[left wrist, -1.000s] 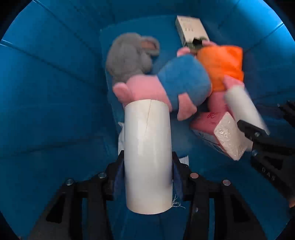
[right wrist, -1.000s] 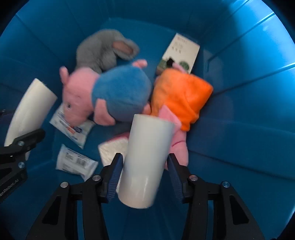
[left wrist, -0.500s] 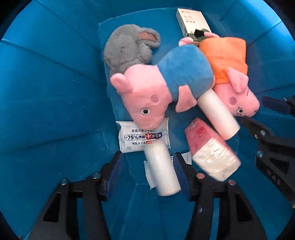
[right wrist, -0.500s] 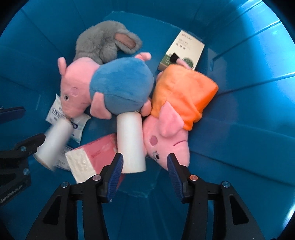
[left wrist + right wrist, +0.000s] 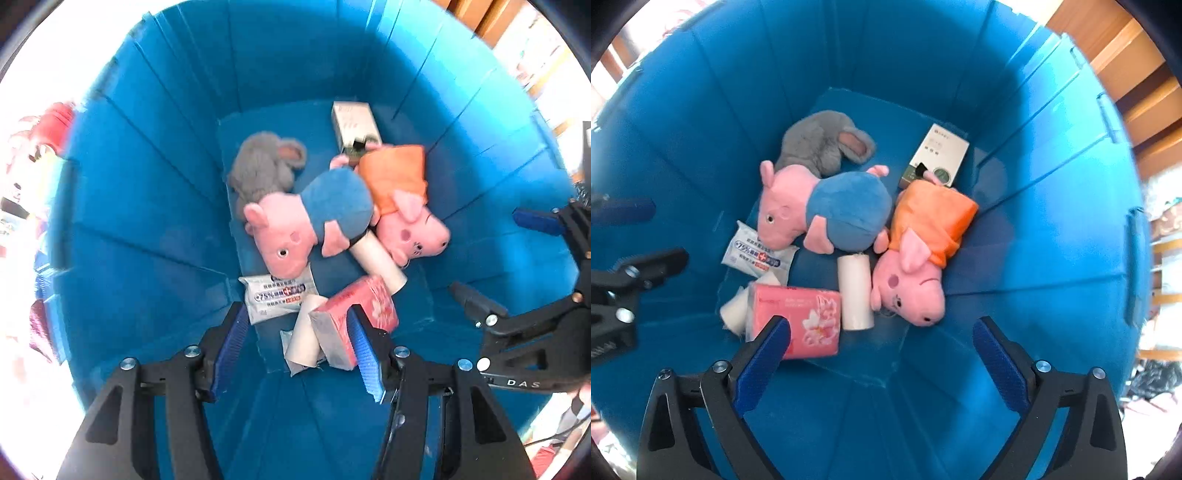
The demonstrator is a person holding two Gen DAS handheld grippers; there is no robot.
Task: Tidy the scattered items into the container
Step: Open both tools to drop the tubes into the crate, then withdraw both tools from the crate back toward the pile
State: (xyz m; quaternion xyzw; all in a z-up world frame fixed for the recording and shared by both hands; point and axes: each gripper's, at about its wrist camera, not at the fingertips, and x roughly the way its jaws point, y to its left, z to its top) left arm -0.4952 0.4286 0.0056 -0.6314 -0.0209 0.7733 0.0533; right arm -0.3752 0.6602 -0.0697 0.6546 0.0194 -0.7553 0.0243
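Both grippers hang above the deep blue container [image 5: 1052,206], looking down at the things on its floor, and neither holds anything. The left gripper [image 5: 295,343] has its jaws parted to a middling width with only the bin's contents showing between them. The right gripper [image 5: 882,354] has its jaws spread wide; in the left wrist view it shows at the right edge of the frame.

In the right wrist view, at the centre of the frame, the pig plush in the blue shirt [image 5: 827,210] lies on its side, its snout resting on the white wipes packet [image 5: 759,254] at centre left. Above it the grey rabbit plush [image 5: 822,142] lies against its back. To the right, the pig plush in the orange dress [image 5: 923,254] lies head-down, touching the blue-shirted pig. Above the orange dress, in the upper middle, the beige box [image 5: 940,153] lies flat, its lower end covered by the plush.

One white tube [image 5: 854,291] lies between the two pigs, pointing toward the bottom of the frame, just beside the pink tissue pack [image 5: 798,321] at lower left. A second white tube [image 5: 737,312] pokes out from under the left edge of that pack, which leans on it.
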